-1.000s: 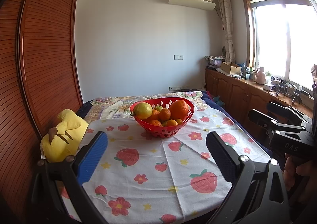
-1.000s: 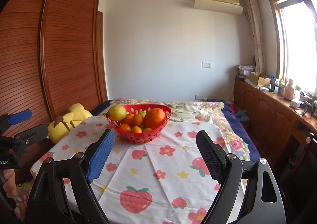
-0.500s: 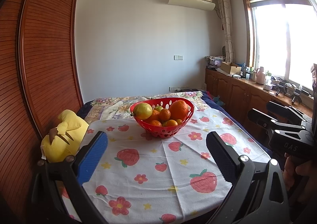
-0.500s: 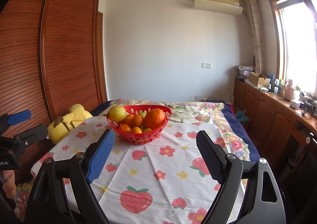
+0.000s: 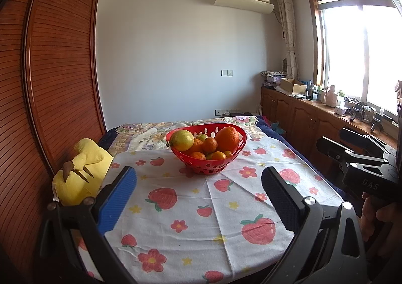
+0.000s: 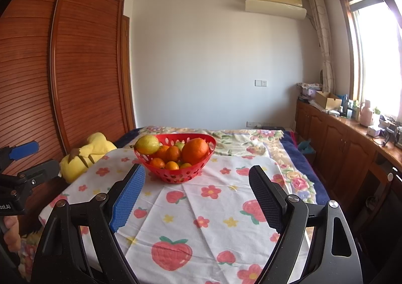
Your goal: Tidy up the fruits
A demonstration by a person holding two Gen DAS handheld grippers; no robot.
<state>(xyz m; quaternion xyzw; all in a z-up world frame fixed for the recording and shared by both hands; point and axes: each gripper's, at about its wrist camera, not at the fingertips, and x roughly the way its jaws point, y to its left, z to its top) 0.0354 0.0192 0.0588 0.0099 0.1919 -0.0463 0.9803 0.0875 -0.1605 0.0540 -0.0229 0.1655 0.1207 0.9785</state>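
Nearest, the left tongs (image 5: 198, 198) and the right tongs (image 6: 197, 196) both stood wide apart with nothing between their pads, hovering over the near part of a worktop (image 6: 213, 221) draped in a white cloth printed with strawberries and flowers. Ahead of both tongs, well apart from them, sat a red perforated fruit basket (image 6: 176, 176) holding a large orange (image 6: 195, 150), several small oranges (image 6: 173, 154), a yellow-green lemon (image 6: 147, 144) at its left rim and a green fruit barely showing. Left of the basket lay a yellow plush toy (image 5: 80, 176) against a wooden louvred wardrobe (image 6: 75, 70).
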